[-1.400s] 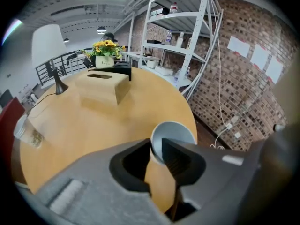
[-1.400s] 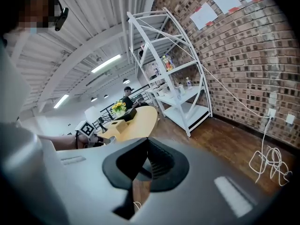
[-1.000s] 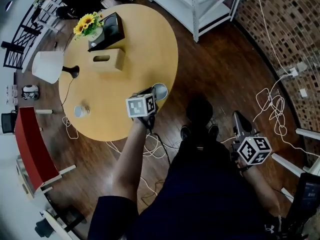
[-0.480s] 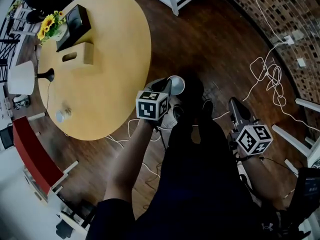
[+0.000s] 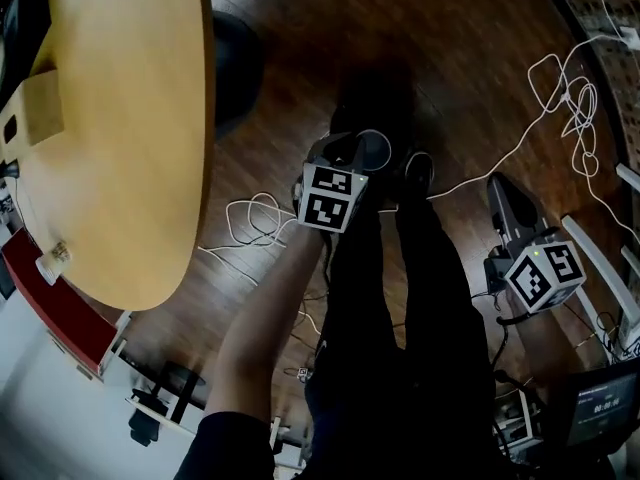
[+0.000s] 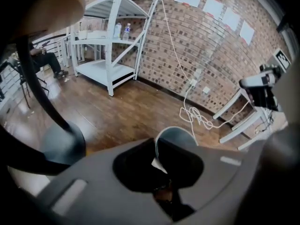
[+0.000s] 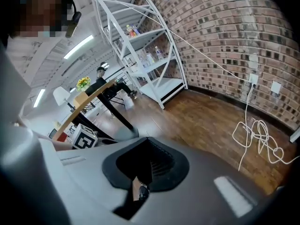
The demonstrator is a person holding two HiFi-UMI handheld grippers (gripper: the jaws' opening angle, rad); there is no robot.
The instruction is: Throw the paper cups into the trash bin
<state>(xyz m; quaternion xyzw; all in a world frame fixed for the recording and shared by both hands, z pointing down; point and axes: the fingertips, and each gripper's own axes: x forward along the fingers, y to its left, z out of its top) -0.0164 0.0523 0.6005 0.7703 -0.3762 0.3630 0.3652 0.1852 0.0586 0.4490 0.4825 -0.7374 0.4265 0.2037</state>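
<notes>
A dark wooden floor (image 5: 290, 28) fills most of the head view, with a brick wall (image 6: 211, 50) and a white shelf rack (image 6: 110, 41) at its far side. The round yellow counter (image 5: 130, 168) lies to the left, carrying a tan box (image 5: 42, 108) near its far edge. The person's dark-trousered legs (image 5: 410, 328) stand in the middle. The left gripper (image 5: 348, 150) hangs low over the floor just right of the counter, its fingers narrow and pinching the rim of a paper cup (image 5: 378, 150), whose open mouth faces up. The right gripper (image 5: 503, 198) is well apart to the right, its fingers closed together with nothing between them. White cables (image 5: 560, 98) trail across the floor on the far right.
</notes>
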